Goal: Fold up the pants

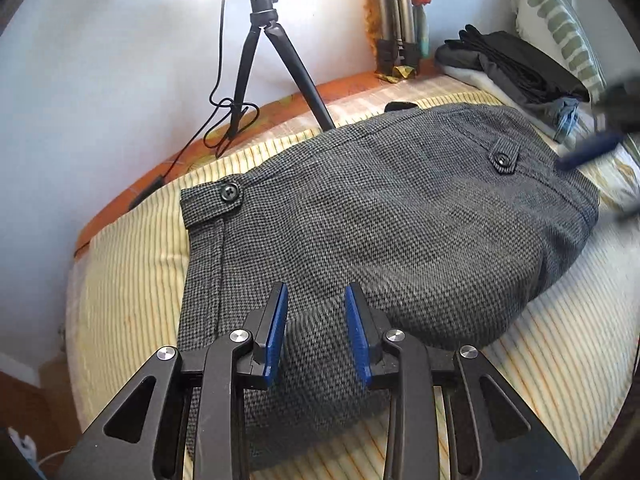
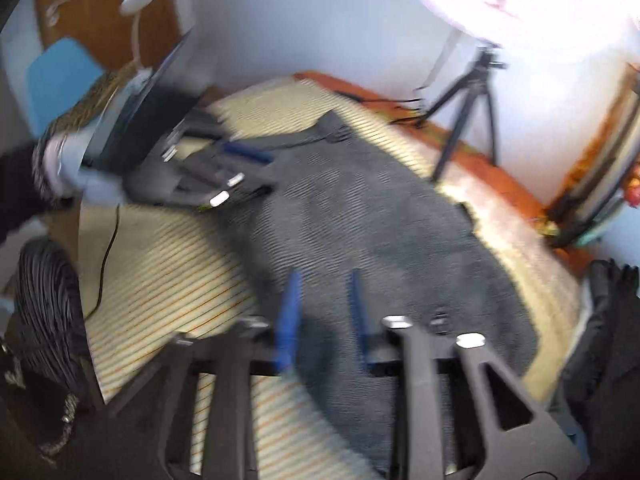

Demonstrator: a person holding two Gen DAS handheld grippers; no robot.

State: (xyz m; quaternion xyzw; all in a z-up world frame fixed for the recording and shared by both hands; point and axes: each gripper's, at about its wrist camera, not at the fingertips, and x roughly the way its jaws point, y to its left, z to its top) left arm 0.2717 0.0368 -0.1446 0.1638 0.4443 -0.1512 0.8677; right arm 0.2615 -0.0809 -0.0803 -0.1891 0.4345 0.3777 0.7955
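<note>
The grey houndstooth pants (image 1: 392, 216) are lying folded into a compact bundle on the striped bed (image 1: 540, 360). The left hand-held gripper (image 1: 316, 332) and the right hand-held gripper (image 2: 324, 320) are both hovering released, gripping nothing. Folding looks nearly finished; next probably comes smoothing or moving the bundle toward the folded stack (image 1: 516, 68).

This is a bedroom in someone's home — a bed (image 1: 540, 380) with a yellow striped cover sits hard against a pale wall, with a green-patterned pillow (image 1: 556, 24) at its head and a stack of folded dark clothes (image 1: 516, 68) beside it. A black tripod (image 1: 272, 56) stands on the mattress edge under a bright lamp (its cable trails along the orange trim), and a wooden door (image 2: 104, 12) shows in the right wrist view — lived-in, not a lab.
</note>
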